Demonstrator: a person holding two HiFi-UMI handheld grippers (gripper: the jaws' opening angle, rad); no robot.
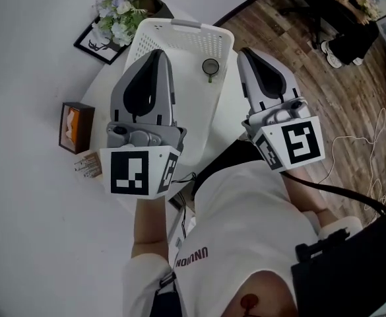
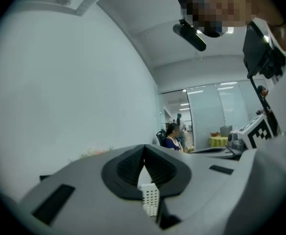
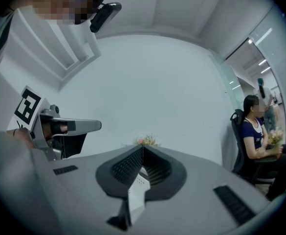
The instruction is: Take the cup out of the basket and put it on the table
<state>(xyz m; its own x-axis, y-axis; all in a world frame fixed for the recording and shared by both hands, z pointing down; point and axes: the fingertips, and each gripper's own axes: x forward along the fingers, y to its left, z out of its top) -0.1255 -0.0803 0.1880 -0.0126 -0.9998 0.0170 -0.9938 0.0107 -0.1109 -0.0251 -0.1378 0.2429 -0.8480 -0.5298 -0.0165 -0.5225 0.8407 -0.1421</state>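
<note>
White basket (image 1: 186,45) holds the cup (image 1: 210,66) — left gripper (image 1: 158,53), right gripper (image 1: 244,51) closed.

Head view: the left gripper (image 1: 158,55) lies left of centre and the right gripper (image 1: 245,53) right of centre. They are side by side but apart, and both point toward the top of the frame. Each carries a marker cube at its rear end, the left cube (image 1: 140,170) lower in the frame than the right cube (image 1: 297,144). The bare left forearm (image 1: 150,226) rises from the lower edge to its gripper. The torso (image 1: 245,230), in a white shirt, fills the lower centre and hides most of the right arm.

Gripper views: on each gripper the jaws are closed tip to tip, with nothing between the pads. Each view shows the other gripper at its edge.
</note>
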